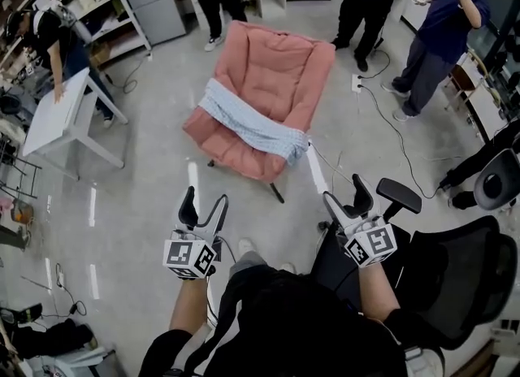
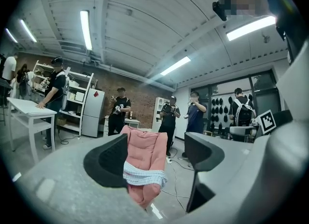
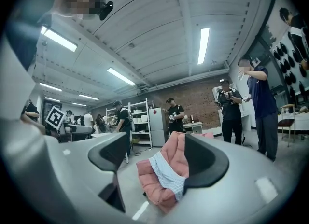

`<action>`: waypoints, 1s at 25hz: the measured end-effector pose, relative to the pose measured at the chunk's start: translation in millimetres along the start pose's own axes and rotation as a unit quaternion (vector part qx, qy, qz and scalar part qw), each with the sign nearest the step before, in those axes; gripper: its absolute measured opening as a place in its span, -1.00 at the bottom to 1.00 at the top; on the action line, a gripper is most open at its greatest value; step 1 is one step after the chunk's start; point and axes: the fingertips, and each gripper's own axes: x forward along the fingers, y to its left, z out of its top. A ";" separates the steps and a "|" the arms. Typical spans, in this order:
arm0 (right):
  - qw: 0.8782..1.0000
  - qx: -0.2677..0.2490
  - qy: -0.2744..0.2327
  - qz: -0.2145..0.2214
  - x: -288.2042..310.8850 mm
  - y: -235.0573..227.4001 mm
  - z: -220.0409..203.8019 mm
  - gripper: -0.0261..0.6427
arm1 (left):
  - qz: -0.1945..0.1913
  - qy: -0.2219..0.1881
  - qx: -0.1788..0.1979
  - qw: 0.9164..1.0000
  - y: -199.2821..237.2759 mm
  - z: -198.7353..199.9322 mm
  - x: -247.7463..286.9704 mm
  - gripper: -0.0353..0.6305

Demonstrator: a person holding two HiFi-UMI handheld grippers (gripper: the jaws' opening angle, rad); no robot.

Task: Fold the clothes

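A folded pale blue checked garment [image 1: 252, 126] lies as a long band across the seat of a pink padded chair [image 1: 280, 71]. It also shows between the jaws in the left gripper view, garment [image 2: 143, 175] on chair [image 2: 145, 153], and in the right gripper view, garment [image 3: 166, 172] on chair [image 3: 176, 155]. My left gripper [image 1: 205, 206] and right gripper [image 1: 345, 195] hang level well short of the chair, both open and empty. Nothing touches their pads.
Several people stand beyond the chair [image 1: 443, 34]. A white table [image 1: 61, 115] is at the left, metal shelves [image 1: 106, 2] behind it. A black office chair [image 1: 455, 278] is at my right. Cables [image 1: 390, 136] trail over the grey floor.
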 end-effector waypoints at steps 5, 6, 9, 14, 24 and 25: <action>1.000 -0.003 -0.002 -0.010 30.9 -11.9 -4.5 0.17 | -0.016 0.001 0.008 1.000 10.9 -5.3 36.1 0.24; 1.000 -0.006 -0.002 -0.010 39.5 -13.7 -6.1 0.17 | -0.019 0.000 0.007 1.000 15.0 -6.4 44.9 0.24; 1.000 -0.016 0.004 -0.014 68.4 -20.9 -10.6 0.16 | -0.032 -0.001 0.008 0.999 30.9 -7.4 73.1 0.24; 0.999 -0.023 0.003 -0.024 127.3 -33.1 -2.9 0.11 | -0.051 0.002 0.010 0.999 65.0 3.4 126.3 0.24; 0.999 -0.020 0.015 -0.040 245.9 -45.1 -15.9 0.08 | -0.090 0.016 0.013 0.996 140.4 14.4 214.1 0.24; 0.999 -0.018 0.016 -0.042 255.0 -45.7 -18.7 0.08 | -0.094 0.019 0.014 0.995 147.6 13.6 221.0 0.24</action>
